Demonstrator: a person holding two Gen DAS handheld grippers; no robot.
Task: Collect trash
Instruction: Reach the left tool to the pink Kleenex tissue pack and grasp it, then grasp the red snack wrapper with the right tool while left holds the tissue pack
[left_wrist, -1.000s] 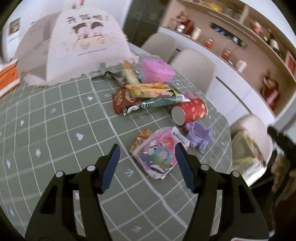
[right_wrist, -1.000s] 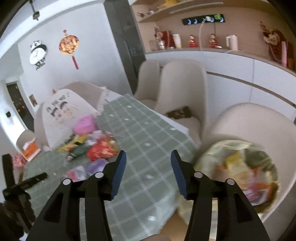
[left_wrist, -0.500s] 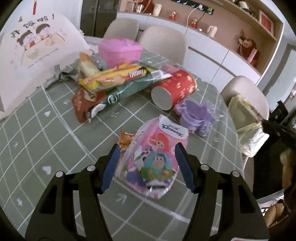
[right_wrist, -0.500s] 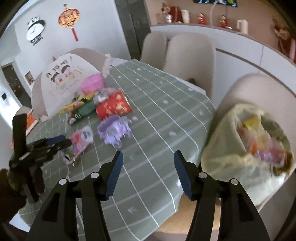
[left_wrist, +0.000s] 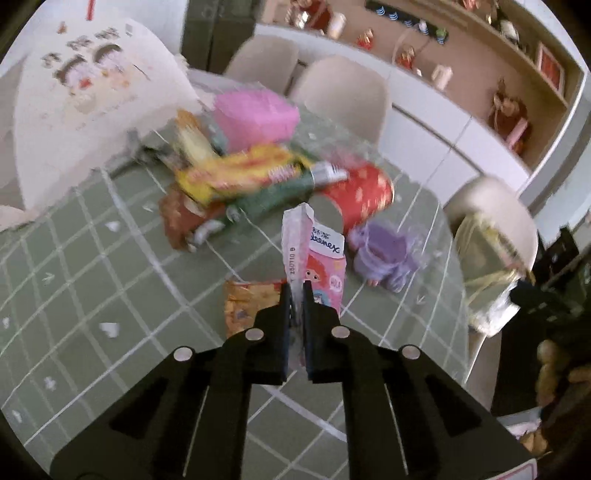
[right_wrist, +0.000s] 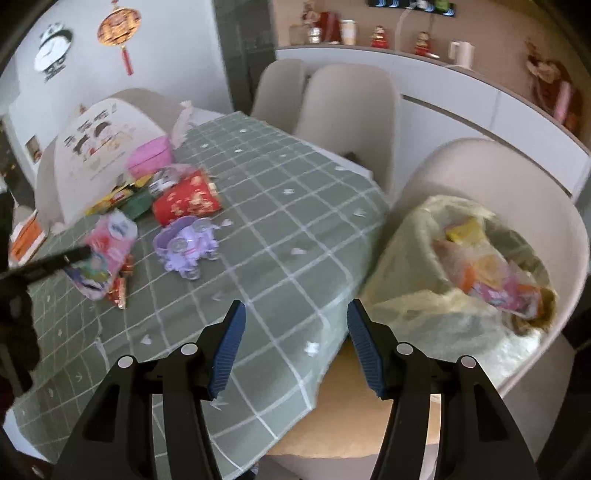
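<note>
A pink Kleenex tissue pack (left_wrist: 325, 258) with cartoon print stands edge-on in my left gripper (left_wrist: 294, 286). The jaws are closing to a thin gap and the pads pinch the pack's crimped edge. In the right wrist view the same pack (right_wrist: 107, 240) hangs tilted above the table at the left gripper's fingertips (right_wrist: 79, 254). My right gripper (right_wrist: 293, 314) is open and empty over the table's near corner. A yellowish trash bag (right_wrist: 443, 295) holding several wrappers sits on a chair just to its right, also visible in the left wrist view (left_wrist: 484, 266).
On the green checked tablecloth (right_wrist: 266, 192) lie an orange wrapper (left_wrist: 247, 302), a purple plastic toy (left_wrist: 384, 254), a red cup (left_wrist: 360, 195), yellow and green wrappers (left_wrist: 236, 173) and a pink box (left_wrist: 255, 114). A white food cover (left_wrist: 85, 103) stands behind. Beige chairs (right_wrist: 351, 110) ring the table.
The left gripper moved onto the tissue pack and shut on it; the pack went from lying flat to standing edge-on. The right gripper dropped toward the table corner and bag, then held still.
</note>
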